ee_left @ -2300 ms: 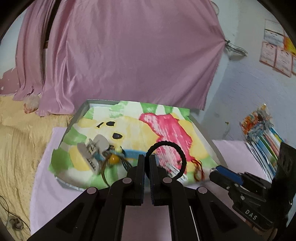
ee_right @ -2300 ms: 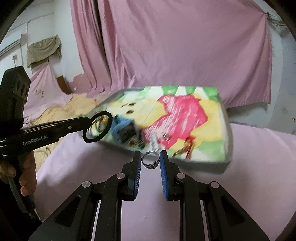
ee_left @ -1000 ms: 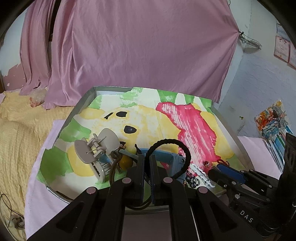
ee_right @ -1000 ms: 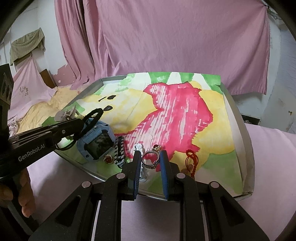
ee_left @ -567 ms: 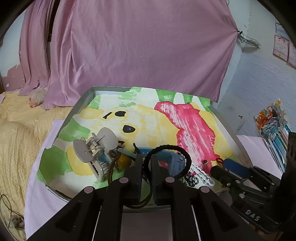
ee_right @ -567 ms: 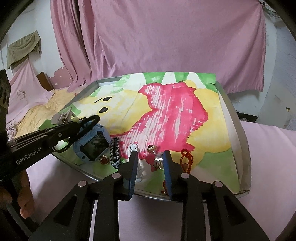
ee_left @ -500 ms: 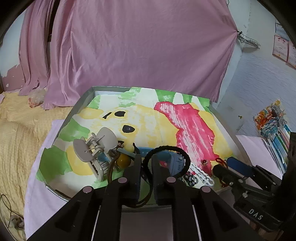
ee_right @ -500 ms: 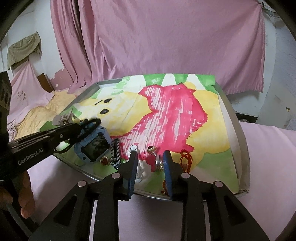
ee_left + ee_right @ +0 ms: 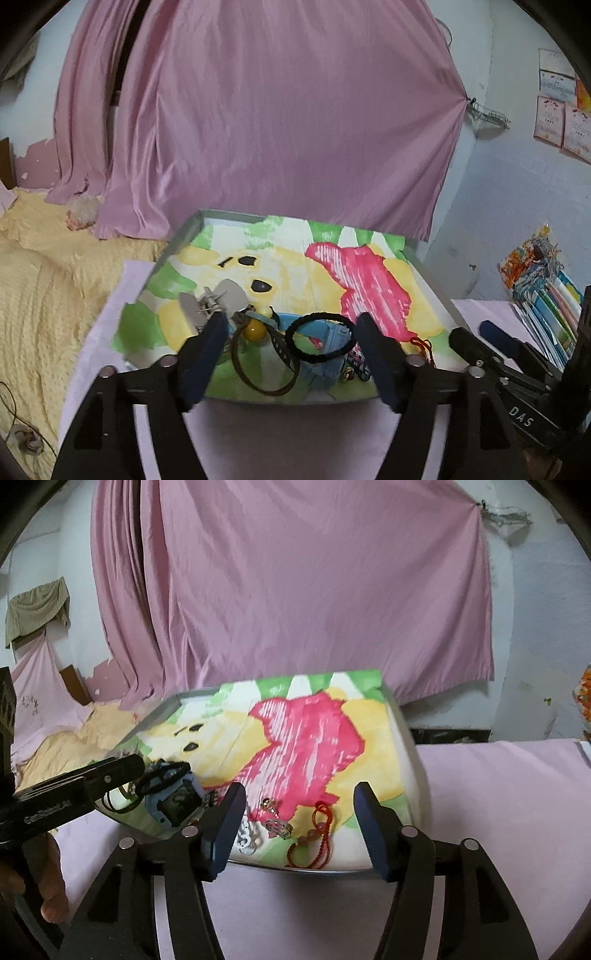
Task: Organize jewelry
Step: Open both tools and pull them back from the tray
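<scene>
A tray [image 9: 201, 221] lined with a painted bear cloth holds the jewelry. My left gripper [image 9: 291, 328] is open; a black hair tie [image 9: 321, 341] lies between its fingers on a blue watch [image 9: 328, 354], beside a brown bracelet [image 9: 258, 380] and a grey hair claw [image 9: 218, 299]. My right gripper [image 9: 299, 797] is open over the tray's near edge [image 9: 295, 869]. A silver ring [image 9: 279, 827] lies between its fingers next to a red cord bracelet [image 9: 317, 834] and a white piece [image 9: 245, 836]. The left gripper shows in the right wrist view [image 9: 166, 771].
The tray sits on a pink-covered table [image 9: 498, 812]. A yellow blanket [image 9: 44, 277] lies to the left, a stack of booklets [image 9: 546, 295] to the right, and a pink curtain [image 9: 277, 110] hangs behind. The right gripper shows at the lower right of the left wrist view [image 9: 480, 336].
Both grippers opened wide. The black hair tie dropped from the left gripper onto the watch. The silver ring left the right gripper and lies on the tray. Both grippers drew back slightly.
</scene>
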Motion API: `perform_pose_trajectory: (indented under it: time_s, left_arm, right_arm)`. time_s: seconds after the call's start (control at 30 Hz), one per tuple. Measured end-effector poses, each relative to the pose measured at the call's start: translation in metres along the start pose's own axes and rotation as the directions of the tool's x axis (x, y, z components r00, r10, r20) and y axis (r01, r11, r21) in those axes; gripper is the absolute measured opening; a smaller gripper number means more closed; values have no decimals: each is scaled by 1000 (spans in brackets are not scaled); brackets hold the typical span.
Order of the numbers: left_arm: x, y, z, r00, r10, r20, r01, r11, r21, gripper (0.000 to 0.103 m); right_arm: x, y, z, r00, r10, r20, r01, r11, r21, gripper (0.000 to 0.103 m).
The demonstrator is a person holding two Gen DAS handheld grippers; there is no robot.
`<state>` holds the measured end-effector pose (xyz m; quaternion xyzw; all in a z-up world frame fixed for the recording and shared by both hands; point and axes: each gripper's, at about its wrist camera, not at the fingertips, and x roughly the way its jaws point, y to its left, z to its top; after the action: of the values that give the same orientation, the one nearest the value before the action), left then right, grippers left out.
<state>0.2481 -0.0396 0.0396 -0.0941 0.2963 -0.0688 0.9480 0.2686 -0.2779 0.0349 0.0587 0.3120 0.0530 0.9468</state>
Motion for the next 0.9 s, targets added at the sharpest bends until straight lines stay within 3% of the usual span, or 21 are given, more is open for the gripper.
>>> perform_pose_trajectory:
  time_s: [0.17,0.33,0.47,0.9]
  left_arm:
    - [-20,2,-8,999,14,42,-14,1000,11,91]
    - [-46,1,-18,993,34,109,-40,998,48,101]
    - [-67,1,-27,984,45,172,-56,996,63,102]
    - [-123,7,-66,969,74,237,-88,995,49,102]
  right_arm:
    - [-21,-1,-1,997,-25,70,25,1000,3,73]
    - [-43,0,-5,991,-30,133,31,1000,1,79]
    - [-63,1,-12,983,-31,180,31,1000,6,90]
    - [-111,11,-44,965,-23,262,23,1000,5,95]
